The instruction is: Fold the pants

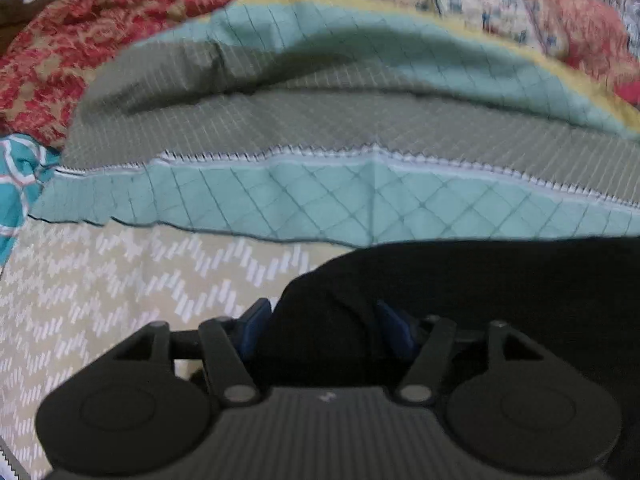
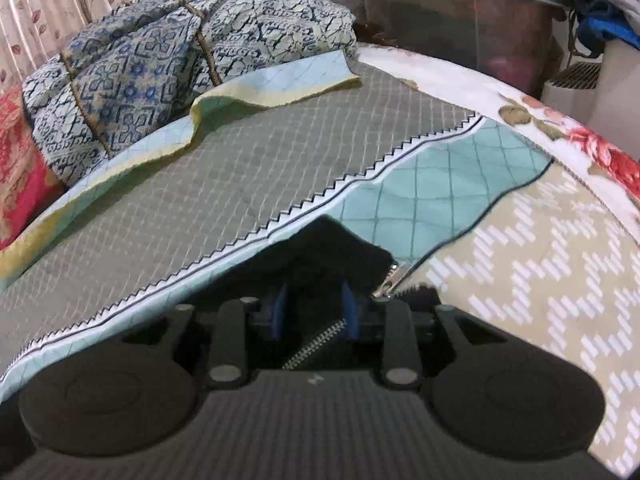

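Note:
The black pants [image 1: 460, 280] lie on the bed's patterned cover, low and to the right in the left wrist view. A bunched fold of them fills the gap between the blue pads [image 1: 256, 320] of my left gripper [image 1: 325, 320], which is shut on that fold. In the right wrist view a peaked fold of the pants [image 2: 332, 244] rises between the blue pads [image 2: 349, 312] of my right gripper [image 2: 314, 312], shut on the cloth. A silver zipper [image 2: 316, 344] runs between those fingers and its pull [image 2: 394, 278] hangs at the right.
The bed has a beige zigzag cover [image 1: 100, 288], a teal and grey quilt [image 2: 200, 184] with a sawtooth trim, a blue patterned blanket pile [image 2: 160, 64] and a red floral cloth [image 1: 80, 40]. A clear storage bin [image 2: 460, 20] stands beyond the bed.

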A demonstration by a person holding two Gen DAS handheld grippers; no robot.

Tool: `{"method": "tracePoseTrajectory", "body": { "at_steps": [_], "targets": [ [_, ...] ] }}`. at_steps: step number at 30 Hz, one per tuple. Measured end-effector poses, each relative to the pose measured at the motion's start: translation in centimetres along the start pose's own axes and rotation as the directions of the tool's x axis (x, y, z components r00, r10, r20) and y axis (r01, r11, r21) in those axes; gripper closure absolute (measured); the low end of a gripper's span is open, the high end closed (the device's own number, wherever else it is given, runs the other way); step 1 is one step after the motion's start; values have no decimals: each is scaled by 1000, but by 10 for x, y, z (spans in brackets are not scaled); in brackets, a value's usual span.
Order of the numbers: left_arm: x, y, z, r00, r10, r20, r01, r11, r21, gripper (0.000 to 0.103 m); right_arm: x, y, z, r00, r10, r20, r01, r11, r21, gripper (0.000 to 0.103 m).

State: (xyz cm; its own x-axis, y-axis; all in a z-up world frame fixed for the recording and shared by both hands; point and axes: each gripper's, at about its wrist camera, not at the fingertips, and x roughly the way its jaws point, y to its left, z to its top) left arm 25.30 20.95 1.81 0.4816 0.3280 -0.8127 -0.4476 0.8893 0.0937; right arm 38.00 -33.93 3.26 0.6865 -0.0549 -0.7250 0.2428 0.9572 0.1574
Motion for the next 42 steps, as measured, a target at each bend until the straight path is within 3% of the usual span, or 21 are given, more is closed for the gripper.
{"method": "tracePoseTrajectory", "body": {
  "at_steps": [2,4,9,15,21,24,26,28,29,32,33,34,35,36,37,38,39,41,42],
  "targets": [
    [-21,13,1,998,-49,46,50,998,-40,38,-16,-8,-1,999,31,37,-32,999,35,57],
    [-49,31,1,993,-59,106,67,994,-82,26,-29,-19,5,997,67,43,-70,996,55,57],
    [-119,93,-34,979,-70,189,107,975,-193,24,-84,-38,13,981,169,91,-175,982,70,57],
    [-157,157,-101,987,-79,138,122,933,-338,15,-157,-55,7,935,327,139,-337,939,61,57],
    [-147,173,-173,982,-191,15,175,864,-473,15,-239,-43,-17,871,462,167,-453,887,-93,55],
    [-138,171,-203,954,-300,-21,240,800,-550,13,-271,-30,-44,824,553,123,-534,830,-159,54],
    [-135,170,-219,934,-357,-14,278,752,-598,8,-287,-20,-66,796,600,77,-577,792,-201,54],
    [-134,169,-226,920,-392,2,308,718,-624,0,-300,-5,-94,755,656,14,-636,737,-229,53],
    [-136,170,-231,909,-417,21,331,689,-645,0,-303,5,-110,726,687,-36,-675,700,-233,53],
    [-127,165,-238,851,-521,63,395,556,-732,0,-305,40,-157,650,741,-168,-757,613,-226,53],
    [-124,160,-240,840,-537,70,402,531,-746,1,-302,57,-178,621,753,-218,-783,582,-218,53],
    [-125,154,-240,843,-532,74,402,532,-745,5,-298,71,-196,599,758,-258,-800,566,-198,53],
    [-127,147,-239,857,-508,83,399,554,-731,19,-292,86,-215,578,757,-306,-815,553,-172,54],
    [-128,143,-237,867,-493,77,389,572,-722,58,-285,104,-235,556,751,-357,-827,542,-148,54],
    [-128,141,-235,871,-487,61,375,579,-724,70,-279,121,-255,547,733,-404,-829,541,-141,55],
    [-133,143,-235,867,-491,81,386,561,-733,74,-275,137,-273,552,704,-447,-822,550,-149,58],
    [-146,146,-233,874,-473,117,403,568,-718,77,-273,149,-288,560,674,-482,-813,559,-164,60],
    [-200,142,-223,916,-329,230,401,732,-551,77,-267,168,-320,571,601,-559,-793,581,-185,60],
    [-222,134,-220,922,-271,275,372,814,-445,77,-265,171,-333,564,581,-587,-789,588,-176,60]
  ]
}}
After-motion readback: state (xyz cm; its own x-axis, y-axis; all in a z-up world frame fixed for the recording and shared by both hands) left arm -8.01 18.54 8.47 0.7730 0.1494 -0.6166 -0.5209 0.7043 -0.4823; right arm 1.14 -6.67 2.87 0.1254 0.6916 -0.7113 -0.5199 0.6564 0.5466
